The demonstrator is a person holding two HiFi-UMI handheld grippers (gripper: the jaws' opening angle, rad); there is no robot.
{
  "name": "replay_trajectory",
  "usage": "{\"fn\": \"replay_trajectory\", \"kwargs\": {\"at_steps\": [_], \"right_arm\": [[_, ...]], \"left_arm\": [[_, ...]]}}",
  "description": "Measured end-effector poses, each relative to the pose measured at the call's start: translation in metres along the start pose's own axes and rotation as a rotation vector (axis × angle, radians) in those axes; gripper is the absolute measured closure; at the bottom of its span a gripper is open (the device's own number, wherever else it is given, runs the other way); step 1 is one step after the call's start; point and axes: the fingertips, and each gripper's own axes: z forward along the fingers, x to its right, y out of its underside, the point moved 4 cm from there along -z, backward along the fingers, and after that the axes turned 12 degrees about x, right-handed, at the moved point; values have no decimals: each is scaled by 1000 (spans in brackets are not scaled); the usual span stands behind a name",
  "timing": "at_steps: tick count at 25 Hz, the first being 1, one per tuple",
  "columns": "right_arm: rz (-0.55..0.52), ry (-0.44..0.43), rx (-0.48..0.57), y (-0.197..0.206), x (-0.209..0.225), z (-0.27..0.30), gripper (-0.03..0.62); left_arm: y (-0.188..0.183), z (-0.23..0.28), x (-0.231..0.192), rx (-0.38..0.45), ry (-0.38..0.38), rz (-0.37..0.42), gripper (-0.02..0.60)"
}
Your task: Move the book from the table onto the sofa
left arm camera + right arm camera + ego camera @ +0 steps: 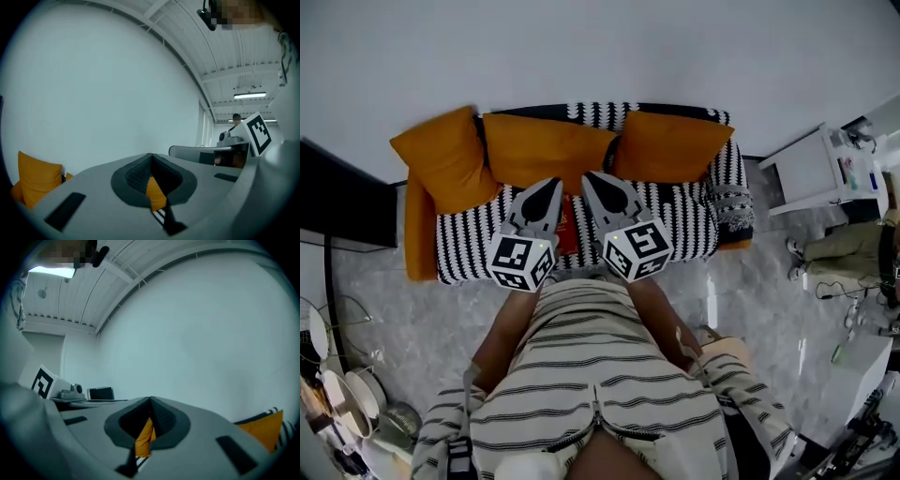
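From the head view, the sofa (684,220) stands against a pale wall (600,47), its seat and back covered in black-and-white stripes, with three orange cushions (546,148) propped along the back. The left gripper (551,187) and the right gripper (592,183) are held side by side above the front of the seat, pointing toward the cushions, each with its marker cube nearest the person's striped top (581,375). Between the two grippers a red strip shows on the seat; most of it is covered, but it looks to be the book (568,232), lying flat on the sofa and touching neither gripper. In the left gripper view the jaws are pressed together with nothing held; a sliver of orange cushion and striped cover shows past them, another cushion sits low at the left edge, and the right gripper's cube is at the right. In the right gripper view the jaws are likewise closed and empty, with orange and stripes beyond them and the wall filling the rest.
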Motion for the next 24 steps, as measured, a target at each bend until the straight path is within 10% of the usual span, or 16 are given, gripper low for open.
{"fn": "replay_trajectory", "kwargs": {"at_steps": [24], "right_arm": [[9,-14,7,1,4,10,580]], "left_arm": [[-6,6,-10,38,-44,-16,575]]}}
